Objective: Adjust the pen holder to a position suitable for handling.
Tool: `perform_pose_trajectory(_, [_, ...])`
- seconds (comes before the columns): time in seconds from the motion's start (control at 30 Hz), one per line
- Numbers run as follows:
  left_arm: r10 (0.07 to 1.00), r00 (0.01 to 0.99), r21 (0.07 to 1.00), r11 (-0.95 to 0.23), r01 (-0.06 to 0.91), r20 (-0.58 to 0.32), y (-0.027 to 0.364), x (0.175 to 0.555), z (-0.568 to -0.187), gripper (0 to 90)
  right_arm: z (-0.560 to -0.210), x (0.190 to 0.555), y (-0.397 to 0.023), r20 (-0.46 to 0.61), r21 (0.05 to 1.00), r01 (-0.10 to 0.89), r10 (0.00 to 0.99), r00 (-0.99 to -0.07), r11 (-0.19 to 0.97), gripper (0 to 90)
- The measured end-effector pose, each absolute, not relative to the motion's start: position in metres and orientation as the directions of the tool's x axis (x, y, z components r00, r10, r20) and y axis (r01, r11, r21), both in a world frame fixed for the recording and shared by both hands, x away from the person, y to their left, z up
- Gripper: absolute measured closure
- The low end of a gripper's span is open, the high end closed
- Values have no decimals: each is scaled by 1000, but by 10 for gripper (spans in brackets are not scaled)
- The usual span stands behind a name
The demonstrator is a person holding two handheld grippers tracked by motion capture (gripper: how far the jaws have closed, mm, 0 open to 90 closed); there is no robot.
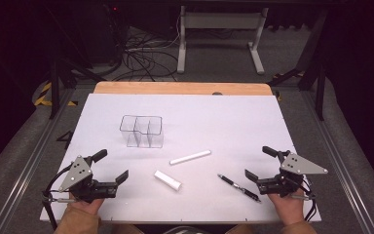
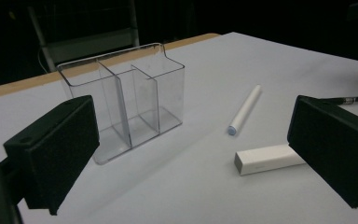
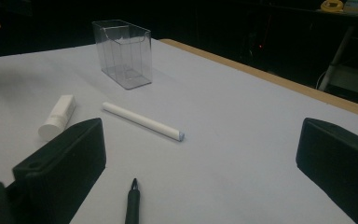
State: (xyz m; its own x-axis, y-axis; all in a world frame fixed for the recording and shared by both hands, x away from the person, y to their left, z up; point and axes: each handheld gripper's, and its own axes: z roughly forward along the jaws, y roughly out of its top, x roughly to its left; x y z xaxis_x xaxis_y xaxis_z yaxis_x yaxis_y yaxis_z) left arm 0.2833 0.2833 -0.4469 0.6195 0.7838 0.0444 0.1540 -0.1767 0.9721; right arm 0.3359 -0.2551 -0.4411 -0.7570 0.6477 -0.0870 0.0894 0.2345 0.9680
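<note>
Slim black pen [image 1: 239, 187] is lying flat, tip pointing toward ten o'clock, beside the wide-open, empty right claw [image 1: 258, 163]; left claw [image 1: 111, 165] likewise gaping.

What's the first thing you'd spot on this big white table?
A clear plastic organizer with compartments stands upright near the table's middle. In front of it lie a long white stick, a stubby white tube and a black pen. Two open black grippers wait at the near corners.

White table [image 1: 233, 117], wood edge at top. On it: clear 3-part organizer [image 1: 141, 130] upper left of centre, white stick [image 1: 190, 157] mid, white tube [image 1: 167, 180] below, black pen [image 1: 238, 187] lower right.
</note>
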Motion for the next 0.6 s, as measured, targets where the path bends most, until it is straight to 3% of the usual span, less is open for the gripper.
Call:
perform_pose_trajectory(0.13, [786,613,969,-207,135,82,281,282,-446,29,-441,338,-255,-93,961,102,645,-759,258,29])
perform_pose_trajectory(0.6, [788,613,976,-170,133,53,285,280,-446,34,-437,338,-252,-57,965,125,645,-762,232,7])
